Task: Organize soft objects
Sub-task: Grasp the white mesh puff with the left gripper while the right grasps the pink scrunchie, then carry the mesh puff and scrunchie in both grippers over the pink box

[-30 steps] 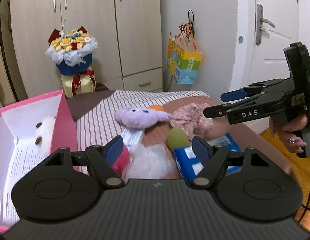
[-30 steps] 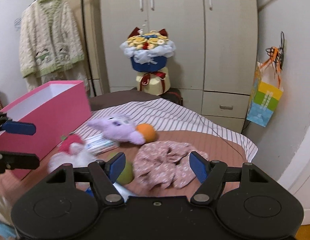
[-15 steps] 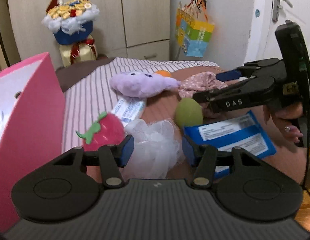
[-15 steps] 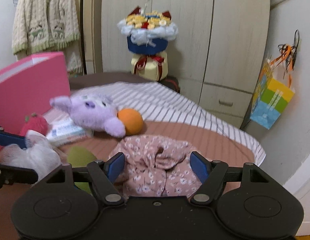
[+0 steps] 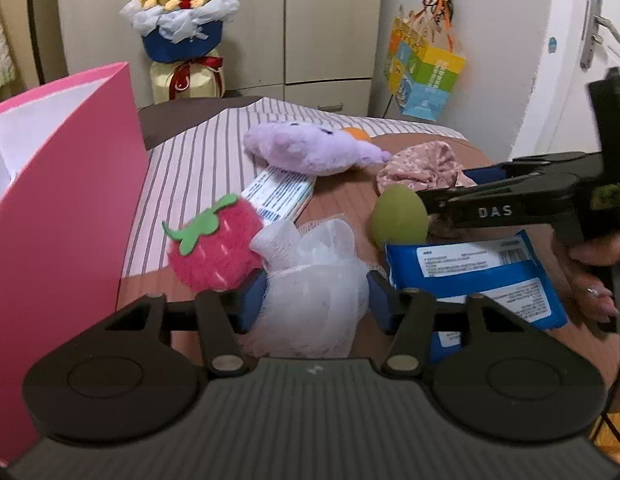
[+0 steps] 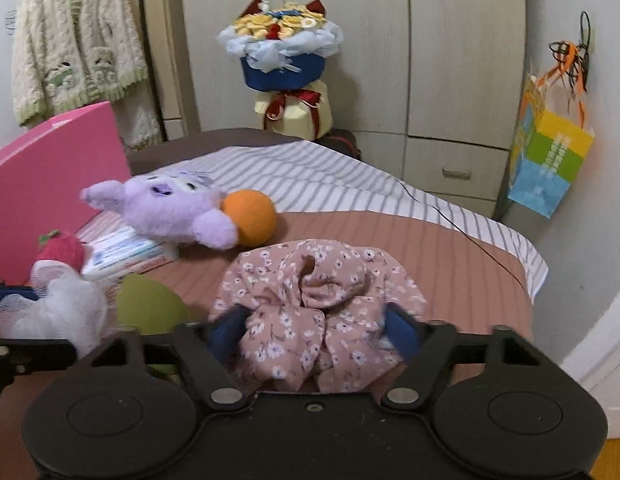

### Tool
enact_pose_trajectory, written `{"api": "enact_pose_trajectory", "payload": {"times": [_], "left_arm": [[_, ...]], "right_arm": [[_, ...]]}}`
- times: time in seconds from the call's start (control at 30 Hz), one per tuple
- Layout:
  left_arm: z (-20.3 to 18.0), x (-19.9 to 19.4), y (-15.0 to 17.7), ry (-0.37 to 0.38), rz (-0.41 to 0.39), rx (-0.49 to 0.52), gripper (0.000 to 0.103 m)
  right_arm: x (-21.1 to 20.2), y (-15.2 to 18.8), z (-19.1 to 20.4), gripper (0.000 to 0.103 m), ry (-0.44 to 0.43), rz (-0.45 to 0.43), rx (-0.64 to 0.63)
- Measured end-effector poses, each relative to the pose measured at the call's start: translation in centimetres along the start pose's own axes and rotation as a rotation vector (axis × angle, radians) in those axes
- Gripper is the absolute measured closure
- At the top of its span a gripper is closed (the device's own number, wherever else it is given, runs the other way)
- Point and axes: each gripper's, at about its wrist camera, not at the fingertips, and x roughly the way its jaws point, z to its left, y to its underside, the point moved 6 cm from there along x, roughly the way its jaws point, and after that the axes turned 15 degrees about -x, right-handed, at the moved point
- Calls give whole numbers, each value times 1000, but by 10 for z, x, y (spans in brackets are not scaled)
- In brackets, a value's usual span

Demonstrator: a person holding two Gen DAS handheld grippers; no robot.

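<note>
My left gripper (image 5: pixel 316 304) is open with its jaws on either side of a white mesh bath puff (image 5: pixel 310 288), low on the bed. A red strawberry plush (image 5: pixel 215 250) lies just left of the puff. My right gripper (image 6: pixel 316 330) is open around a pink floral fabric scrunchie (image 6: pixel 310 284); it also shows in the left wrist view (image 5: pixel 420 166). A purple plush toy (image 6: pixel 169 210), an orange ball (image 6: pixel 249 218) and a green ball (image 6: pixel 147 306) lie on the bed. An open pink box (image 5: pixel 61 200) stands at the left.
A blue packet (image 5: pixel 478 276) lies by the green ball, and a white-blue packet (image 5: pixel 279 196) under the purple plush. A bouquet (image 6: pixel 281 48) stands at the wardrobe behind. A colourful paper bag (image 6: pixel 550 156) hangs on the right wall. The bed edge drops off at right.
Both grippers have moved forward and down. The left jaws now flank the white puff; the right jaws now flank the floral scrunchie.
</note>
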Motion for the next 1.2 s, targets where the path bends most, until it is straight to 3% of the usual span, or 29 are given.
{"api": "enact_pose_trajectory", "payload": {"times": [0.13,0.23,0.53,0.73,0.97,1.2], "left_arm": [[4,-3,4,-15,-35,-41,65],[5,-5,6,-16,-56,-58,69],[2,-21,8,28,-64,-71,70],[4,-41,9,63,-64,-86,70],[12,-77,6,75,-98,-73,70],[22,-124,8,121,-96,-55,70]], "right_arm": [[-10,0,11,78,-8,-19,-18],[-17,1,17,84,23,-31,-28],[-44,-3,13,85,122,-73,8],[-73,-7,25,85,126,-128,44],[-105,-17,47,85,78,-186,37],[-124,-10,84,84,-30,-178,21]]}}
